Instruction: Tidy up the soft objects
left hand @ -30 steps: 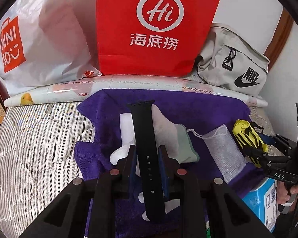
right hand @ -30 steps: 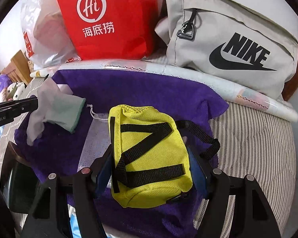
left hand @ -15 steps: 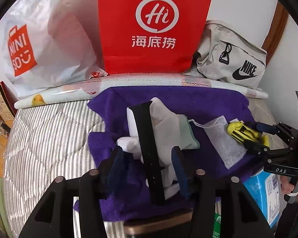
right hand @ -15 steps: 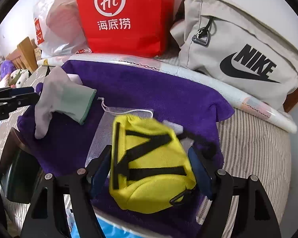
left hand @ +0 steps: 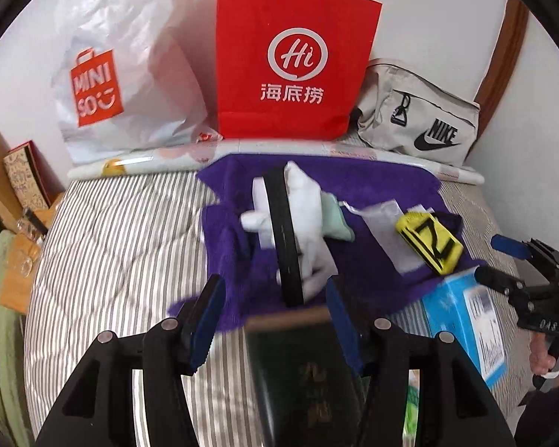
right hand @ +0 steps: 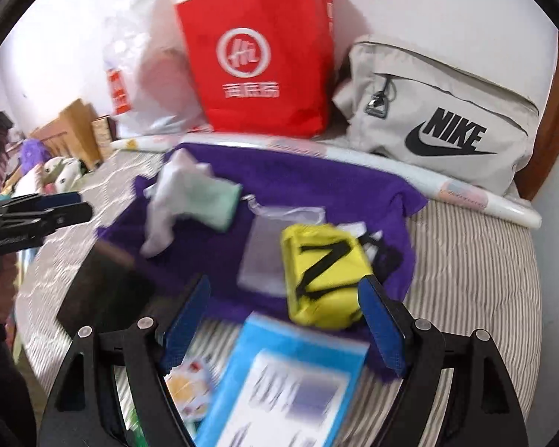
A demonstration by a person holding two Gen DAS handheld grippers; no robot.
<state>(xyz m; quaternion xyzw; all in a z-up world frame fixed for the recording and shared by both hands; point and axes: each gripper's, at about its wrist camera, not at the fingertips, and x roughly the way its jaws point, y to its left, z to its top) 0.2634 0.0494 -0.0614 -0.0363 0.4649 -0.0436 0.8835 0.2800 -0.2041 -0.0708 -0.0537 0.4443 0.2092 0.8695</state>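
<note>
A purple towel (left hand: 372, 182) lies spread on the striped bed (left hand: 123, 242), and the soft things sit on it. At the middle of the towel a white glove (left hand: 302, 201) with a pale green cuff lies crumpled, and a black watch strap (left hand: 285, 238) runs across it from twelve o'clock to six. At about three o'clock from the glove lies a grey mesh pouch (left hand: 387, 227), and the yellow pouch (right hand: 322, 272) with black straps rests partly on it, near the towel's edge.

The left gripper (left hand: 275, 320) hangs low over the near edge of the towel, level and pointing at the strap, its jaws spread wide with nothing between them; a dark book (left hand: 302, 376) lies just under it. The right gripper (right hand: 283, 324) hovers at six o'clock from the yellow pouch, also released and wide apart, above a blue box (right hand: 279, 383).

At twelve o'clock, against the wall, stand a white Miniso bag (left hand: 104, 74), a red paper bag (left hand: 294, 59) and a grey Nike bag (right hand: 439, 123).
</note>
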